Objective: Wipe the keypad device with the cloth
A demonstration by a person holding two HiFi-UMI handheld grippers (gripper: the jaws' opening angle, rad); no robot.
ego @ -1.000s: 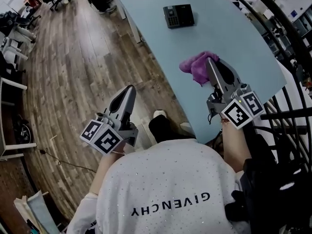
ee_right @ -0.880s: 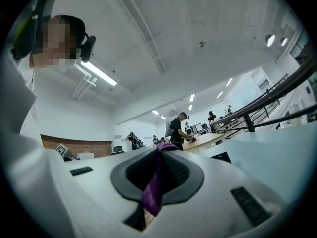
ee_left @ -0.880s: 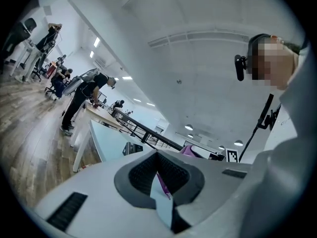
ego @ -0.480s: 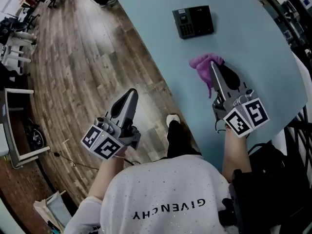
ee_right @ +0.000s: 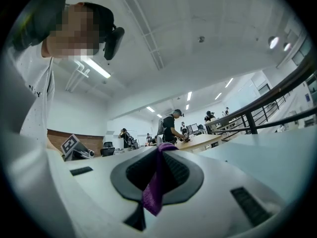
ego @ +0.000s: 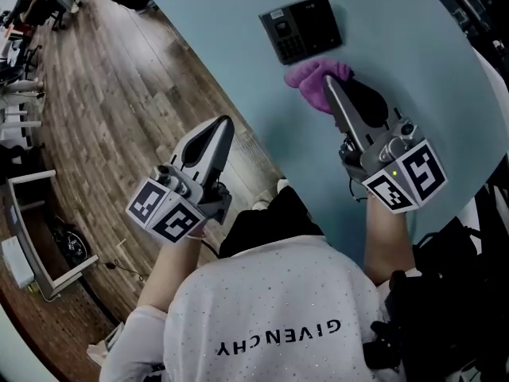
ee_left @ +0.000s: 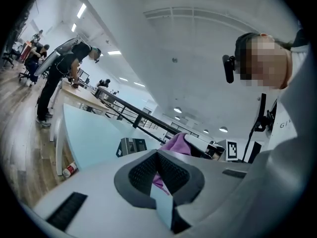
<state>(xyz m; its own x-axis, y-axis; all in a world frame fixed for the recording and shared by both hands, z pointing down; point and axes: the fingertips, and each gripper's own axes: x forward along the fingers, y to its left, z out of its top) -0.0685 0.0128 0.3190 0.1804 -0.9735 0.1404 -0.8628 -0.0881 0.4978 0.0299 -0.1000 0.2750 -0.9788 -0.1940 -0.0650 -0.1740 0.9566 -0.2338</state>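
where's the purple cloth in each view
Head view: upper middle, the purple cloth bunched at the tip of the right gripper, just below the keypad device.
Left gripper view: centre, above the jaws, right of the keypad device.
Right gripper view: centre, a strip pinched between the jaws.
Shared landmark: the right gripper holding it.

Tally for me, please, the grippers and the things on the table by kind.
grippers: 2 (left gripper, right gripper)
purple cloth: 1
keypad device: 1
total: 4
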